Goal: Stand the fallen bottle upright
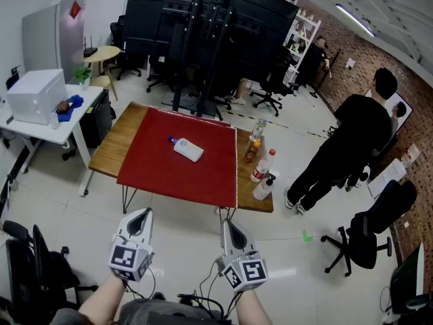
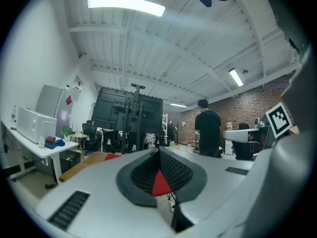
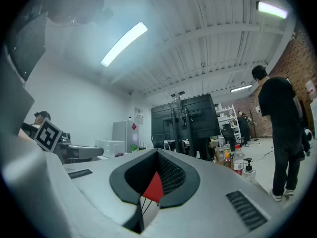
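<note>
Grey jaws are meeting tip to tip on the left gripper (image 1: 139,221) and on the right gripper (image 1: 233,230). Both are clenched on nothing and hovering side by side over bare floor, just short of the near edge of the red mat (image 1: 179,175).

White, with a blue cap, the fallen bottle (image 1: 187,149) is lying on its side around the middle of the red mat. Open cloth is showing all round it, and it is touching no edge.

Wood of the table (image 1: 122,137) is showing as a wide strip left of the red mat and a narrower one right of it. Several upright bottles (image 1: 263,166) are crowding that right strip, just beside the red mat's right edge.

A person in black (image 1: 348,147) is standing well right of the red mat, with floor lying open between. Black racks (image 1: 216,39) are standing beyond its far edge, and a white desk (image 1: 40,127) is sitting to its left.
</note>
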`<state>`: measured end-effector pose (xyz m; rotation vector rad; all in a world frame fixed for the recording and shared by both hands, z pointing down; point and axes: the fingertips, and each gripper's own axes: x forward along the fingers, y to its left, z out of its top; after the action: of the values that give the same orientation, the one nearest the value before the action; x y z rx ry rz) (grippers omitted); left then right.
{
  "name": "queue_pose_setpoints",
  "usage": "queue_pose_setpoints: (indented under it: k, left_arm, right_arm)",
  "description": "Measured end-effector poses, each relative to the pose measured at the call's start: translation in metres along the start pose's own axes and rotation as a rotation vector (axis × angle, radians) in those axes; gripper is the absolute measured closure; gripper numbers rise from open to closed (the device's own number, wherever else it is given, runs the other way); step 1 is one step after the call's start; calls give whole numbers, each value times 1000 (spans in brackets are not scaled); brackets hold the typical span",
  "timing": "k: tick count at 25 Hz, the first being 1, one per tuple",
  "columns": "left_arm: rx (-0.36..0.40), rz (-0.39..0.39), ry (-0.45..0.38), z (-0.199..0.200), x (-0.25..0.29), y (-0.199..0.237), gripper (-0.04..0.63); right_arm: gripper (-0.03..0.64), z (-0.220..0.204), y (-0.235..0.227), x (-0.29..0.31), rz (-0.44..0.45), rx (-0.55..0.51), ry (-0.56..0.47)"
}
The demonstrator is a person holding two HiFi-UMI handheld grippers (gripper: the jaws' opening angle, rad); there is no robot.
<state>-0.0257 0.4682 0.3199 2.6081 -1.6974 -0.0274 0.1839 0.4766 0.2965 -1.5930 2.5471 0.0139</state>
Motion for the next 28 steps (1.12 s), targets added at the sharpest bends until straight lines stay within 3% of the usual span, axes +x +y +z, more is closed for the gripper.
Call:
queue_pose_setpoints:
  k: [12, 19, 28]
  left_arm:
    - [-14, -35, 34, -1, -13, 36, 560]
    - [2, -16, 49, -22, 10, 50, 560]
    - [15, 24, 62, -29, 86, 76, 560]
  right_arm:
    - [614, -2, 47, 10, -28, -14, 7]
    - [614, -24, 30, 38, -20, 5, 0]
    - [614, -54, -22, 117, 7, 62, 11]
